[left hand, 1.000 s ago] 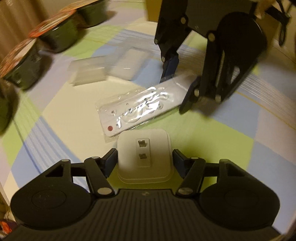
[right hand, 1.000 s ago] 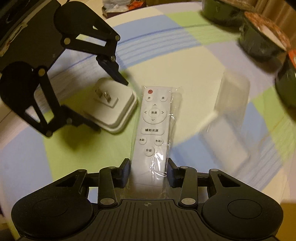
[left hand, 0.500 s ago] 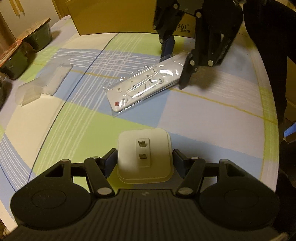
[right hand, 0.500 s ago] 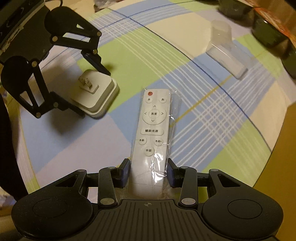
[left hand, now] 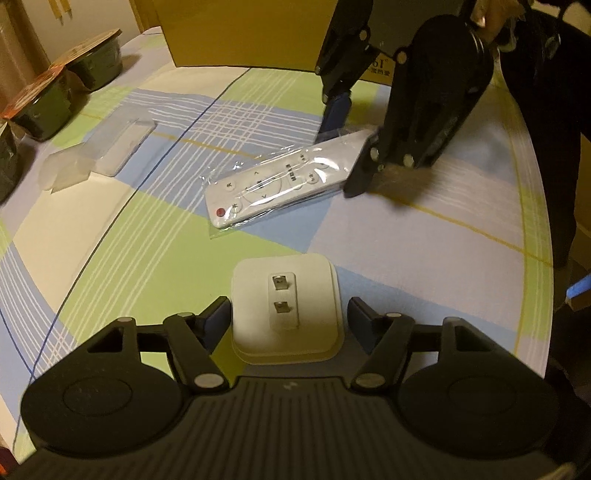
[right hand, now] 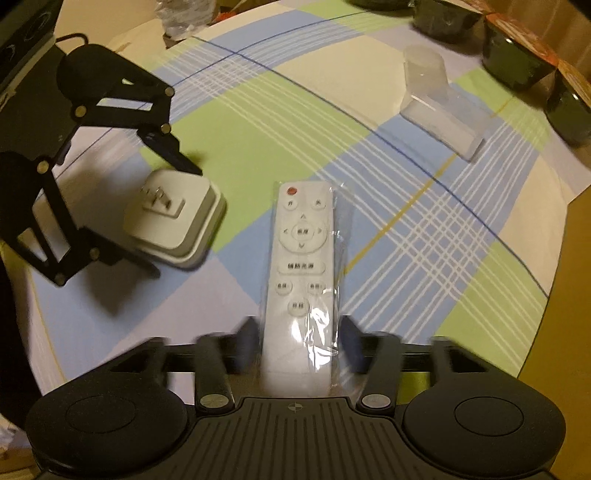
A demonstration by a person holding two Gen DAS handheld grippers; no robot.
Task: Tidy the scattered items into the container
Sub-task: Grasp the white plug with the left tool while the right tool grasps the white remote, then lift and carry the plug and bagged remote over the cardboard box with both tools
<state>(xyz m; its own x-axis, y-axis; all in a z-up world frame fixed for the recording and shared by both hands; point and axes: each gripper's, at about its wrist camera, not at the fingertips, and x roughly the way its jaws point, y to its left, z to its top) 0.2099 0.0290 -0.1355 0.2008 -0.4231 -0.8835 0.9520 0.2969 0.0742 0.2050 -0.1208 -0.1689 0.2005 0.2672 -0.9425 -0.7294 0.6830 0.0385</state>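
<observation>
A white plug adapter [left hand: 284,332] rests prongs-up on the checked tablecloth between the fingers of my left gripper [left hand: 290,314], which stands open with a narrow gap on each side. A white remote [right hand: 301,258] in a clear bag lies flat. Its near end sits between the blurred fingers of my right gripper [right hand: 299,332], which are open and just off its sides. In the left wrist view the remote [left hand: 273,184] lies ahead with the right gripper [left hand: 343,147] at its far end. The right wrist view shows the adapter [right hand: 173,218] at the left, inside the left gripper [right hand: 171,219]. A yellow cardboard box [left hand: 258,33] stands behind.
A clear plastic case [left hand: 110,147] lies at the left, also the clear case [right hand: 439,107] at the upper right. Dark lidded bowls [left hand: 44,107] line the far left edge. A person's dark clothing [left hand: 546,147] is beyond the table's right rim. The box wall [right hand: 576,295] is close on the right.
Both grippers carried their items across the cloth toward the cardboard box. Now the right fingers have spread off the remote, and the left fingers have eased slightly away from the adapter.
</observation>
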